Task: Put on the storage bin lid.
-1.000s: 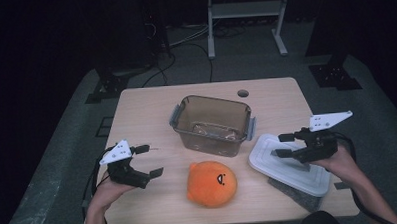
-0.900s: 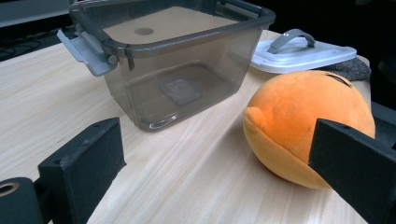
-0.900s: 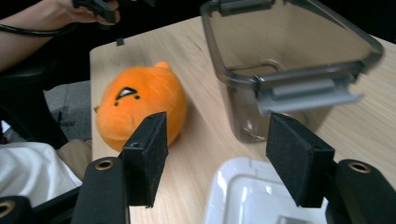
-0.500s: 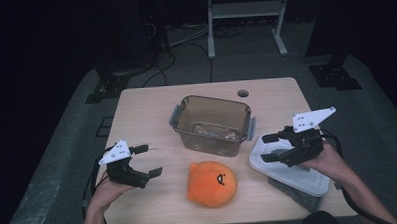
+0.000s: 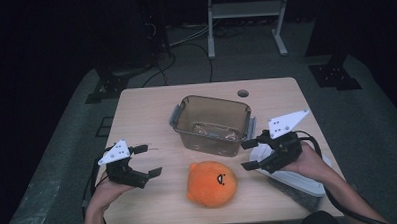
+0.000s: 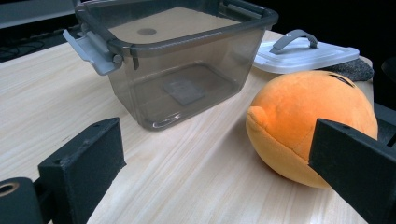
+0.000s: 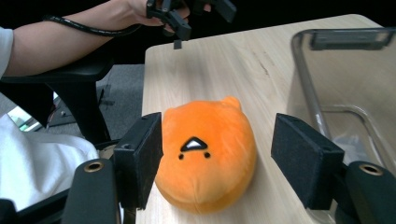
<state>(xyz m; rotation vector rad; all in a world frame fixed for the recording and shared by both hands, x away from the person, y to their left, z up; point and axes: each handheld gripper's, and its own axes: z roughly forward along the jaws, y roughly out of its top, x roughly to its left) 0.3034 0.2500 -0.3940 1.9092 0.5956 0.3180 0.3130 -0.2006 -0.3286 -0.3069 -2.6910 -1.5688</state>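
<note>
your right gripper (image 5: 250, 154) has come in from the right edge of the table (image 5: 151, 118) over the last second — it was hanging over the white lid (image 5: 309, 183) and is now off the lid's left end, aimed at the orange plush toy (image 5: 211, 183). in the right gripper view the toy (image 7: 205, 154) sits framed between the two black jaws, which stand spread wide with nothing in them and do not yet touch it. that reads as the approach for a pick, most likely to drop the toy into the clear bin (image 5: 212, 122) just behind it

the toy has not moved: it lies near the front edge of the table, about mid-width, just in front of the bin and apart from it. the bin is open on top, its lid resting flat by the right edge

your left gripper (image 5: 148, 159) has held its place near the front left corner — jaws parted, empty, well clear of the toy. from its own view the toy (image 6: 303, 121) lies to the right and the bin (image 6: 177, 70) ahead

my judgement: push the right gripper a little further so the pads reach the toy's widest part before you squeeze
</note>
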